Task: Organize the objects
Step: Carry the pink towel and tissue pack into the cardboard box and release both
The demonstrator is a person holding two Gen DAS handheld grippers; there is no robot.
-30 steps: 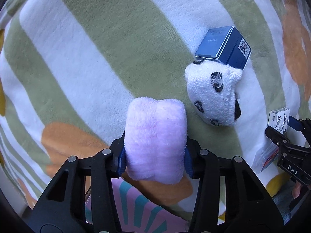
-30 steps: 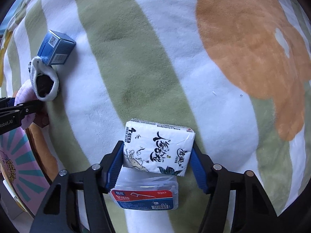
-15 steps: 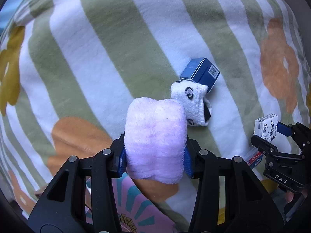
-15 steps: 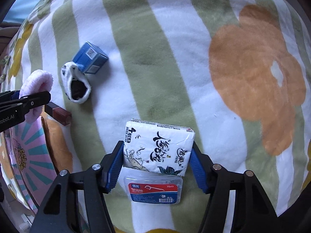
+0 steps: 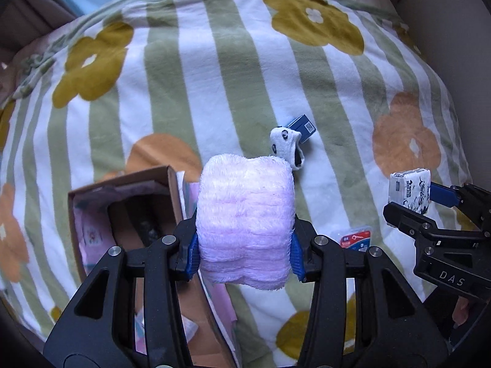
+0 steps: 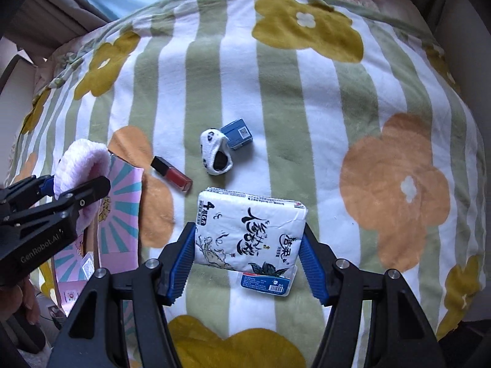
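the left gripper (image 5: 244, 245) pinches a pink towel (image 5: 244, 220) beside the open box (image 5: 122, 214); the right gripper (image 6: 248, 256) squeezes a tissue pack (image 6: 250, 230) above bare blanket (image 6: 307, 92).

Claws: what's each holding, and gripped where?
Left claw clamps the folded pink fluffy cloth across its two side faces. Right claw clamps the tissue pack across its two short ends. Both are lifted above the blanket.

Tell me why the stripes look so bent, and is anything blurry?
Both wrist views use fisheye lenses, so the blanket stripes bow outward and corners go black. In the left view the pink towel is soft and washed out; in the right view the tissue pack print is sharp.
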